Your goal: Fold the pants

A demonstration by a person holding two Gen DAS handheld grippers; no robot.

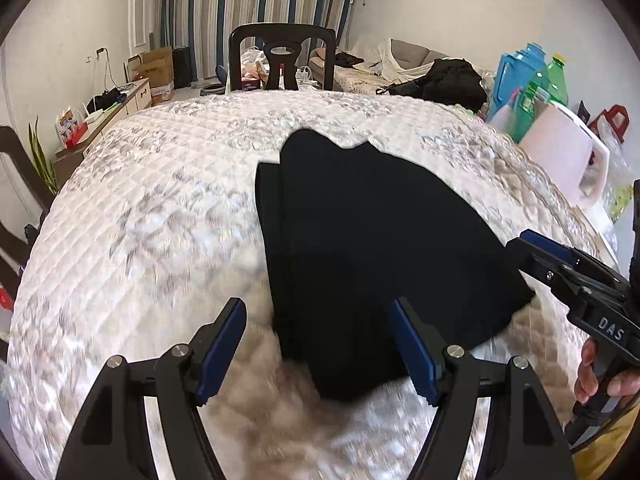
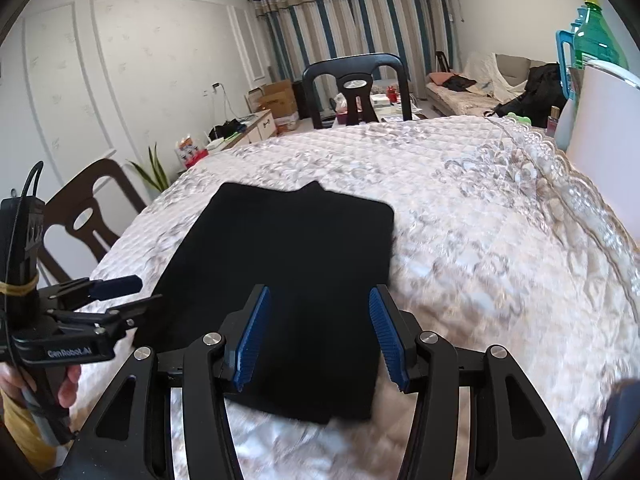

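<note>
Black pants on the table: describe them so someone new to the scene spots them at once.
Start at the big table under a white quilted cover, with a dark chair at its far side before striped curtains. In the middle of that cover lies the pants, folded into a flat, roughly rectangular stack. It is the only solid black thing on the pale cover; the open tongs in front do not touch it.

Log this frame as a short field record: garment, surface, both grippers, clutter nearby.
garment: black pants, folded into a compact stack, lying flat
surface: quilted cover with lace edge
left gripper: jaws open, nothing between them, above the stack's near edge
right gripper: jaws open, empty, above the stack
far side: dark chair
right edge of surface: green bottle, blue jug
</note>
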